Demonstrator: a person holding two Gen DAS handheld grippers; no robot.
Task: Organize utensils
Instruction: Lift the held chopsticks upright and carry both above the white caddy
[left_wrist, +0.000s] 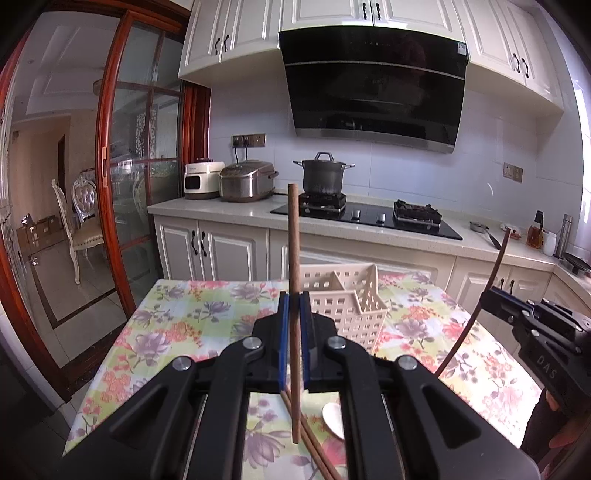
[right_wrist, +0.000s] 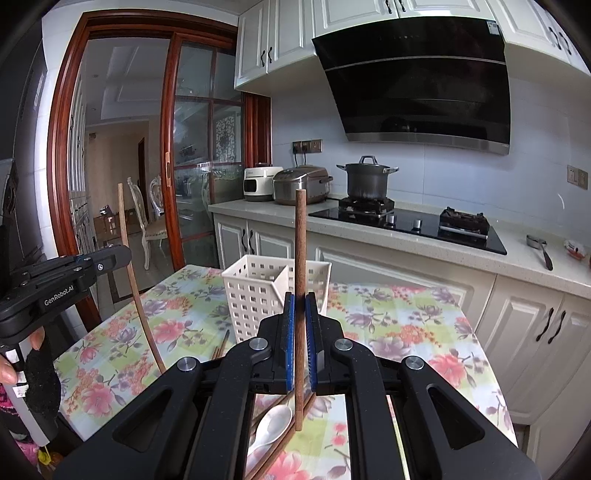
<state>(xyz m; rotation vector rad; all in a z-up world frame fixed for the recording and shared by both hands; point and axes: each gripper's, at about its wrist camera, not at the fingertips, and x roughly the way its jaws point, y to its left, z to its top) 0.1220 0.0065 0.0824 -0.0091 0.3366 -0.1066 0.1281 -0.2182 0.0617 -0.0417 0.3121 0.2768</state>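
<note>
Two grippers each pinch one slim, round wooden chopstick upright between blue rubbery pads. The left gripper (left_wrist: 294, 306) is closed tight on its chopstick (left_wrist: 294, 236), a straight brown rod with a blunt top end, its lower end hanging just above the bench. The right gripper (right_wrist: 300, 308) is closed the same way on a matching chopstick (right_wrist: 300, 243). Both have matte black plastic arms with round silver rivets.

Below the left gripper more brown chopsticks (left_wrist: 317, 454) lie on the bench (left_wrist: 177, 332) beside a glossy white spoon (left_wrist: 332, 421) with an oval bowl. That bench wears a smooth floral cloth in pink, purple and pale green squares.

Just beyond the fingertips stands the utensil basket (left_wrist: 351, 295), a cream plastic box with square-holed lattice walls and an inner divider.

Farther off, a grey metal lidded pot (left_wrist: 323, 176) sits on a black glass stove.
</note>
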